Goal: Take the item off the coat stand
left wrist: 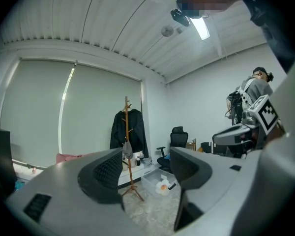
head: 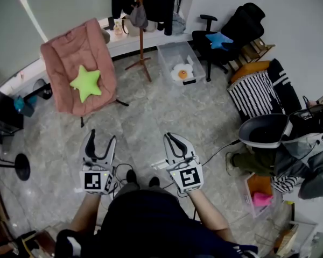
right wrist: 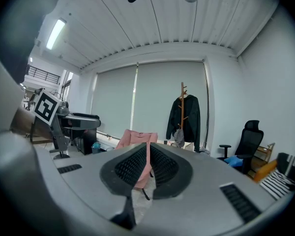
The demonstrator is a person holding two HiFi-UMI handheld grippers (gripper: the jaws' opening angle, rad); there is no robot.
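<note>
The coat stand point(head: 142, 42) is at the far side of the room, well apart from both tools. A black coat point(head: 161, 1) hangs from its top and a small grey thing point(head: 138, 16) hangs lower on the pole (a cap or a pouch, I cannot tell which). Both look soft and light. They should fold under a pinch rather than slip, so I would take hold of a bunched fold near the peg and lift it up and off.

The left gripper point(head: 102, 138) has its jaws spread wide with nothing between them. The right gripper point(head: 171, 137) has its pads brought together and holds nothing.

The head view alone shows the open floor up to the stand, the clear bin point(head: 169, 52) beside its foot and the pink chair point(head: 78, 63). The gripper views show the stand side-on, so the pegs and the way each piece hangs are visible there.
</note>
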